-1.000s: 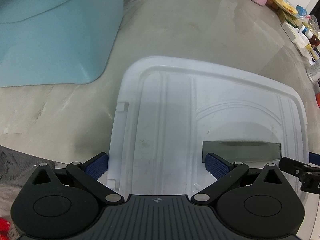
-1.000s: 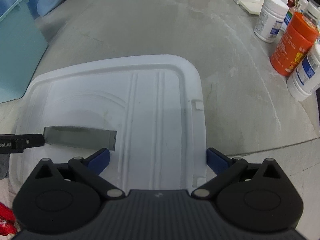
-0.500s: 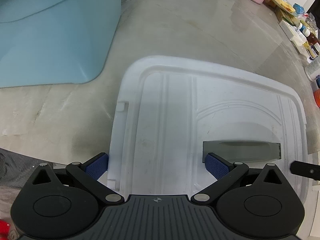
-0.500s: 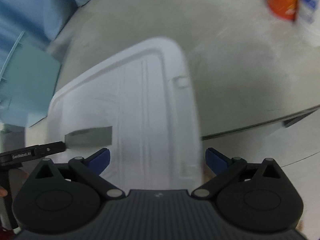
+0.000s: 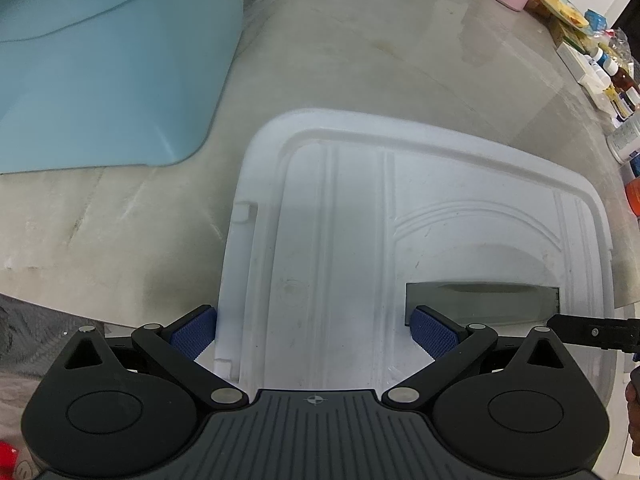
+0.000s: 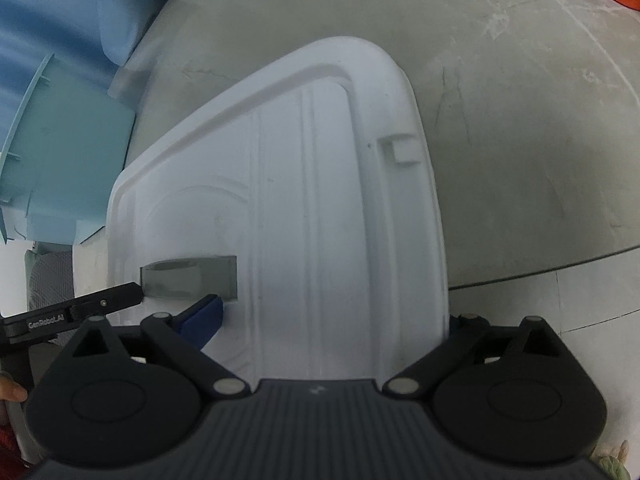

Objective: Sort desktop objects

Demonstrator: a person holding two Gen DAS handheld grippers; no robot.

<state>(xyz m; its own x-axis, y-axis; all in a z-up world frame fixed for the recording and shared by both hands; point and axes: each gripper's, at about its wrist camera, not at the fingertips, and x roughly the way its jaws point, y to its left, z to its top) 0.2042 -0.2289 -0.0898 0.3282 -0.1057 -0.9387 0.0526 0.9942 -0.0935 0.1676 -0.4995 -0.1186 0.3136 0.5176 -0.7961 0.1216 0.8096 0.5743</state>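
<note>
Both tongs are spread wide, each straddling the near edge of the white lid. Left gripper [image 5: 314, 336] grasps nothing; right gripper [image 6: 332, 322] likewise. Lid [image 5: 340, 240] lies flat on the grey table [image 5: 360, 60], beside a blue bin [image 5: 100, 60].

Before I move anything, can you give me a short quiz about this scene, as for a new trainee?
1. True or false: the jaws of the left gripper are spread wide.
2. Which colour is the bin beside the white lid? A) red B) light blue C) black
3. Fill in: in the right wrist view, the grey slot in the lid is toward the ___ side of the picture.

Key: 1 true; 2 B; 3 left.
</note>
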